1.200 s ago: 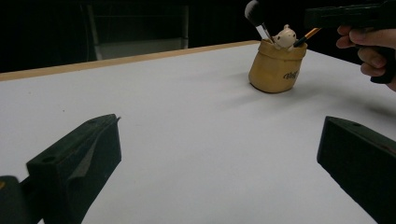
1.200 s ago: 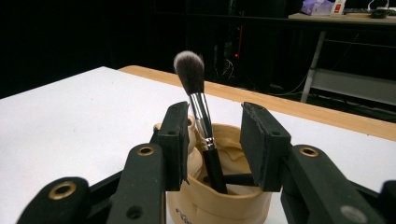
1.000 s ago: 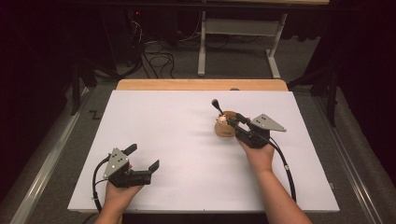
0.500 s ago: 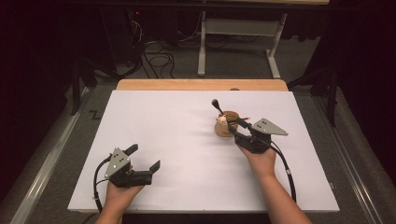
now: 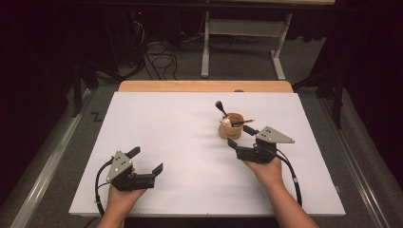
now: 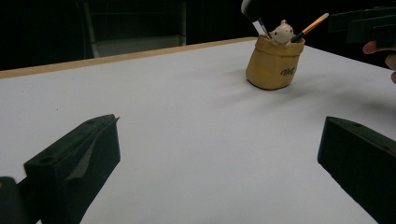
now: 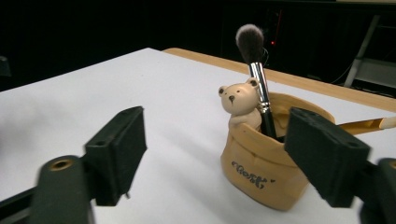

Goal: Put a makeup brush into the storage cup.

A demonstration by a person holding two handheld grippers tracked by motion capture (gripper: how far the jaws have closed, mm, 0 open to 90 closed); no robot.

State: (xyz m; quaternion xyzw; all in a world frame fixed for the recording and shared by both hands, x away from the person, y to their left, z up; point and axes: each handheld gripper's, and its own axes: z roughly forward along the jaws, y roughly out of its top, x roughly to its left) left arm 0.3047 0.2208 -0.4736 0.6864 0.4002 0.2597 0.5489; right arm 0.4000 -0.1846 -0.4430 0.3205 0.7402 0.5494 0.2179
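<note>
On the table, far right of centre: the holder (image 5: 231, 127), a tan pot shaped like a small sack, stands upright on the white tabletop (image 5: 180, 142), just beyond the right gripper.
Holder, detail: dark lettering runs across its front wall (image 7: 252, 179); a small bear figure (image 7: 240, 103) sits at its rim.
Holder, contents: a make-up brush (image 7: 256, 70) with a dark, pale-tipped head and a metal ferrule stands nearly upright inside; a yellow-handled brush (image 7: 369, 125) leans out over the rim to one side.
Right gripper (image 5: 242, 136): held in the person's right hand (image 5: 269, 168), lying close to the tabletop and pointing at the holder. Its jaws have just been opening and now stand apart, clear of the pot; in the right gripper view the pot sits beyond and between them, partly behind the right-hand jaw, with nothing clamped.
Left gripper (image 5: 145, 160): held in the person's left hand (image 5: 122, 197) near the front left edge of the table, well apart from the holder. Its jaws stand wide apart over bare tabletop, gripping nothing.
Left gripper view: the holder (image 6: 274, 63) appears far off at upper right, with the right gripper (image 6: 364, 25) just beside it.
Table surround: a wooden strip (image 5: 204, 86) borders the far edge of the white surface.
</note>
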